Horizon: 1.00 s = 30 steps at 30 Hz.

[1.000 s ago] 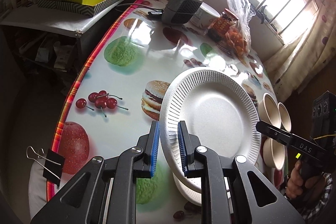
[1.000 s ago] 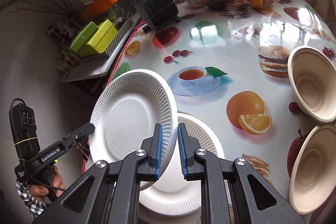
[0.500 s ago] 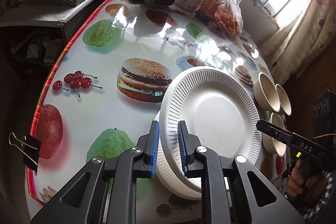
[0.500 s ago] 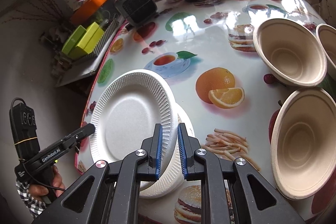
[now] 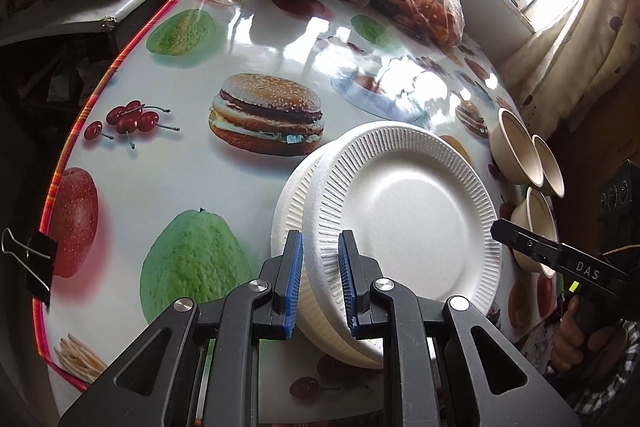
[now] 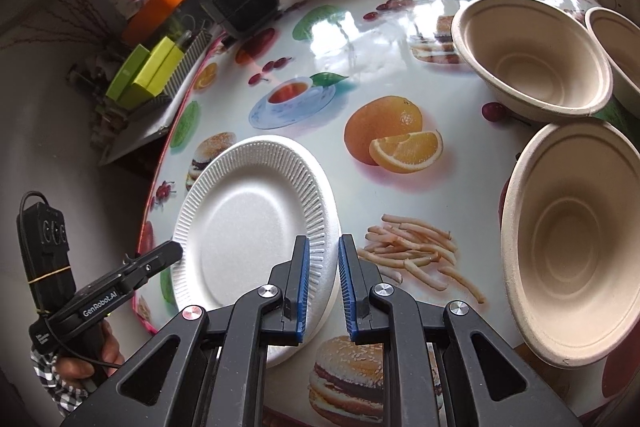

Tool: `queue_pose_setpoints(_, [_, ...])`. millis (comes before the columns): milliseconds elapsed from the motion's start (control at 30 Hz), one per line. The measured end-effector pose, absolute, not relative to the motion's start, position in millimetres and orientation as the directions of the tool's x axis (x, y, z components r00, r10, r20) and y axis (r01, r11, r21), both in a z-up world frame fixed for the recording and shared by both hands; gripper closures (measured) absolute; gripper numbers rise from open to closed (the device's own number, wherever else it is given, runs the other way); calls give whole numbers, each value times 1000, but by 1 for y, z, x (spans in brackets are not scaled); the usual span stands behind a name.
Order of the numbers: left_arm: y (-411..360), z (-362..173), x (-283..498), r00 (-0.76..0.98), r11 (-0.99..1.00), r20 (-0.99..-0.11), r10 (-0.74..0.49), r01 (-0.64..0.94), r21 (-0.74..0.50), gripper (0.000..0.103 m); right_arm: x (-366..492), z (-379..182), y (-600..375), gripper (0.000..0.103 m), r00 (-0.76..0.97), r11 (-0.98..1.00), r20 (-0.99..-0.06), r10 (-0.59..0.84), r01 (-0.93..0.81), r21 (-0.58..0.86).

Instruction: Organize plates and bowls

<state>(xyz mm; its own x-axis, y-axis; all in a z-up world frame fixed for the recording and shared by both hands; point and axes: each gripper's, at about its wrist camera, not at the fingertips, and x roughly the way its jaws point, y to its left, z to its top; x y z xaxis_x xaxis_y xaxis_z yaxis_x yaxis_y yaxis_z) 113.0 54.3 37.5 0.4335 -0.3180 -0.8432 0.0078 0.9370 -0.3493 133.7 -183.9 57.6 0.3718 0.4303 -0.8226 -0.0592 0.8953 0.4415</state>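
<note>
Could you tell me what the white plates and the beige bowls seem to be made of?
White plates: likely foam, possibly pressed paper; matte, thick soft rim with moulded ribs. Beige bowls: probably moulded pulp fibre; dull, unglazed, faint concentric rings inside.

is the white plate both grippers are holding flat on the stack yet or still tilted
Tilted. The top plate sits at an angle over the lower plate, one edge raised, its rim pinched by the left gripper and right gripper.
</note>
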Motion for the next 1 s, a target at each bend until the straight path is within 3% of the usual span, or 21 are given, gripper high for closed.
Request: queue_pose_setpoints(1000, [59,28,111,425,939,-852,-306,-13,-344,84,136,44,-176,87,348,898,-834,428,-59,436])
